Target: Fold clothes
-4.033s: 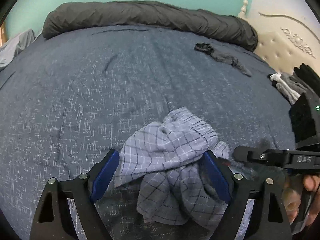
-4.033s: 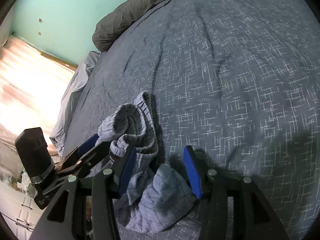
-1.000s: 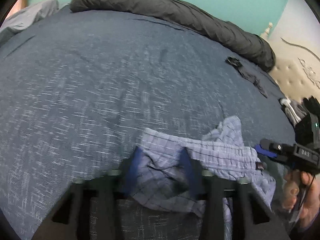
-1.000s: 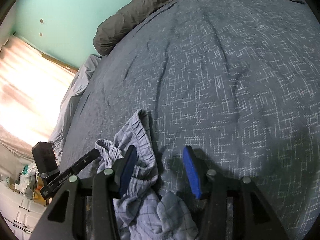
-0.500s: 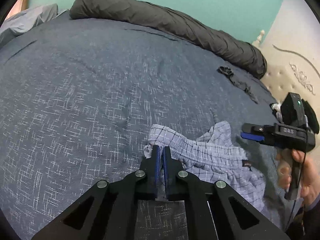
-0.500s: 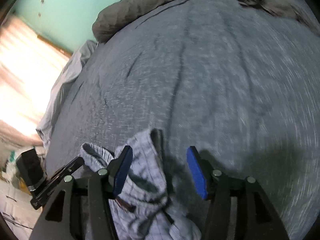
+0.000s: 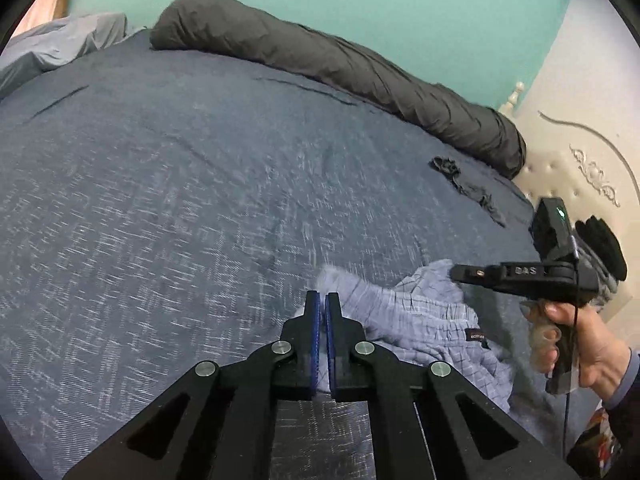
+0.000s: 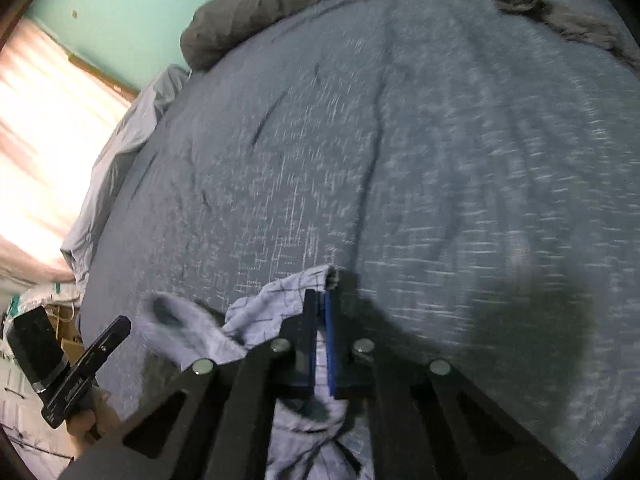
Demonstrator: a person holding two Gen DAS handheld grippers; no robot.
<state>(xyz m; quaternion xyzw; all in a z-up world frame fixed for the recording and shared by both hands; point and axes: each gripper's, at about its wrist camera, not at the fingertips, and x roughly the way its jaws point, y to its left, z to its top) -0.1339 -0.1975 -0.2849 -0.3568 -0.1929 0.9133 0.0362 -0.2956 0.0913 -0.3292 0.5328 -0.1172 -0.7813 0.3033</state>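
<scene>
Light blue checked shorts [image 7: 420,320] lie crumpled at the near edge of a dark blue bedspread [image 7: 200,200]. My left gripper [image 7: 322,300] is shut on one end of their waistband, which is lifted slightly. In the right wrist view my right gripper [image 8: 322,300] is shut on another edge of the shorts [image 8: 272,304], with cloth pinched between the blue pads and more hanging below. Each gripper shows in the other's view: the right gripper [image 7: 456,272], held by a hand [image 7: 580,344], and the left gripper [image 8: 120,326].
A rolled dark grey duvet [image 7: 340,68] runs along the far side of the bed. A small dark garment [image 7: 464,184] lies near the cream headboard [image 7: 580,160], with more clothes [image 7: 600,248] beside it. A pale grey sheet [image 8: 120,140] hangs off the bed's side.
Both grippers have closed on the shorts: the left one first, then the right. The left end of the waistband has come up a little and the shorts are pulled wider between them.
</scene>
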